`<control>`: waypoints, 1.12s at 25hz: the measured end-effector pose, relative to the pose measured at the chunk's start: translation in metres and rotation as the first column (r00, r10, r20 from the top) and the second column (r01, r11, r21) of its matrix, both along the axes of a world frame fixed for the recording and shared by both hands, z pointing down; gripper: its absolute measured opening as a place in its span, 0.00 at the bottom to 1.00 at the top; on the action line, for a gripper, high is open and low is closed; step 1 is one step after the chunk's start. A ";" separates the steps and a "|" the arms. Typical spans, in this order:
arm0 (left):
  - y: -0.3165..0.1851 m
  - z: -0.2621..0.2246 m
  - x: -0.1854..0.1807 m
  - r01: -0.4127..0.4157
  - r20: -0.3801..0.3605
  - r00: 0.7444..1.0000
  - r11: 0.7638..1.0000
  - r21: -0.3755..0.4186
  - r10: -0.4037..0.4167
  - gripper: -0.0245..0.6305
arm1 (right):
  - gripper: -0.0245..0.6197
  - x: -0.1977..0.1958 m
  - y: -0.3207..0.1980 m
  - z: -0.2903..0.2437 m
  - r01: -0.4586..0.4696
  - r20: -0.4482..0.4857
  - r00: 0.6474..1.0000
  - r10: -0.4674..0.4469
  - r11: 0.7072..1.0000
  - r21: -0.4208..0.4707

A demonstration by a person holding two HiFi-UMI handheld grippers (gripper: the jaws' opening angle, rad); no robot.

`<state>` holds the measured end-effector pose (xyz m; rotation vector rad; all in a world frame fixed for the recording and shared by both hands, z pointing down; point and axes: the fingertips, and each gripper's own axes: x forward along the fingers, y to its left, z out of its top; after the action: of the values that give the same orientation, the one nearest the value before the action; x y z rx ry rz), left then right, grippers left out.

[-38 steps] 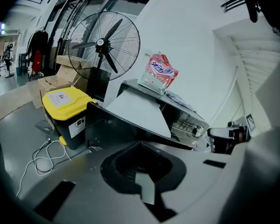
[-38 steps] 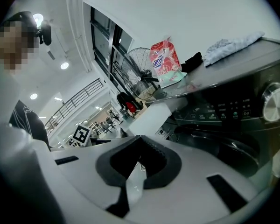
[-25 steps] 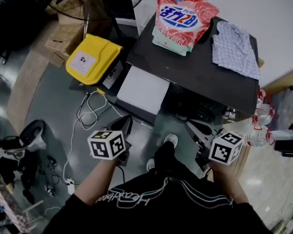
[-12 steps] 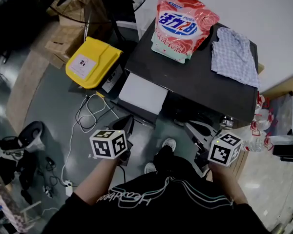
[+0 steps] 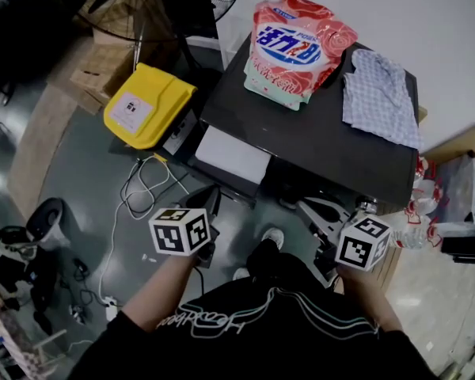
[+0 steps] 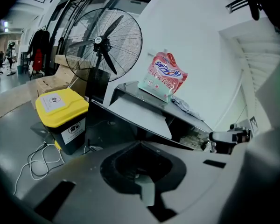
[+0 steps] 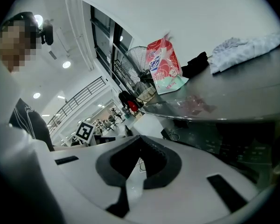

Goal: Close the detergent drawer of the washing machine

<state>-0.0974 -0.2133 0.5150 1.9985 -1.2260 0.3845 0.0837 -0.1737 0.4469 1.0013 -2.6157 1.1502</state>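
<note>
The white detergent drawer [image 5: 232, 154] stands pulled out of the washing machine [image 5: 324, 133], so the left gripper [image 5: 204, 208] and right gripper [image 5: 317, 216] hover below it, jaws together and empty, probably ready for pushing.

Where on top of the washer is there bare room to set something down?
The front half of the washer top, from the pouch and shirt forward to the edge, is bare. The back is crowded: pouch left, shirt right.
</note>
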 end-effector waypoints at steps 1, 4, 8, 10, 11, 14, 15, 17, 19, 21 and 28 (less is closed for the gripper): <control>-0.003 0.000 0.001 0.000 0.000 1.000 1.000 0.001 0.000 0.07 | 0.08 0.000 -0.002 0.000 0.001 -0.002 1.000 -0.001 1.000 0.000; -0.014 0.000 0.006 -0.005 0.001 1.000 1.000 0.003 0.005 0.07 | 0.08 0.001 -0.008 -0.002 -0.002 -0.003 1.000 0.002 1.000 0.000; -0.027 -0.001 0.010 -0.006 0.004 1.000 1.000 -0.001 0.006 0.07 | 0.08 0.004 -0.014 -0.004 0.000 -0.012 1.000 0.000 1.000 0.000; -0.032 -0.001 0.012 -0.004 0.007 1.000 1.000 0.001 0.004 0.07 | 0.08 0.007 -0.016 -0.006 -0.003 -0.016 1.000 0.003 1.000 0.002; -0.035 -0.001 0.014 -0.004 0.007 1.000 1.000 0.003 0.004 0.07 | 0.08 0.009 -0.017 -0.006 -0.007 -0.017 1.000 0.007 1.000 0.003; -0.040 -0.002 0.017 -0.003 0.005 1.000 1.000 0.006 0.003 0.07 | 0.08 0.014 -0.020 -0.010 -0.018 -0.021 1.000 0.018 1.000 0.011; -0.042 -0.002 0.017 -0.002 0.003 1.000 1.000 0.005 0.002 0.07 | 0.08 0.016 -0.020 -0.010 -0.021 -0.023 1.000 0.021 1.000 0.013; -0.044 -0.002 0.019 -0.002 -0.001 1.000 1.000 0.005 0.002 0.07 | 0.08 0.019 -0.020 -0.011 -0.027 -0.024 0.999 0.027 1.000 0.013; -0.047 -0.001 0.020 -0.001 -0.004 1.000 1.000 0.007 0.001 0.07 | 0.08 0.021 -0.020 -0.010 -0.030 -0.027 0.999 0.030 0.999 0.012; -0.051 -0.001 0.021 0.001 -0.007 1.000 1.000 0.009 -0.001 0.07 | 0.08 0.022 -0.021 -0.009 -0.033 -0.027 0.999 0.033 0.999 0.011; -0.058 -0.002 0.024 -0.007 -0.020 1.000 1.000 0.022 0.007 0.07 | 0.08 0.024 -0.025 -0.010 -0.036 -0.035 0.999 0.037 0.999 0.008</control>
<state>-0.0737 -0.2711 0.5126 2.0209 -1.2159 0.3548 0.1074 -0.1991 0.4374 1.0650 -2.5867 1.1207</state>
